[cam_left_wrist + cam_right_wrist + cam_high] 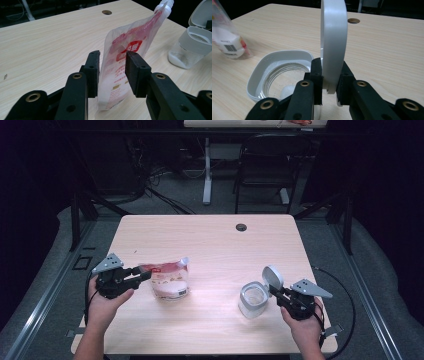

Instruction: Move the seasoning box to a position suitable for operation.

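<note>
Left gripper (112, 66) clamps pouch (130, 57) | red label, barcode; writing unreadable

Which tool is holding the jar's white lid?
The right tool grips the upright white lid of the jar. The left tool has the red-and-white pouch instead.

The bench (210, 240) has a light wood-grain top with a round cable hole (241, 227) near its far edge. It stands on grey carpet (180, 195), with dark curtains enclosing both sides. Beyond it are a black folding chair (265, 165), a white table leg (207, 170) and loose cables (150, 177) on the floor.
</note>
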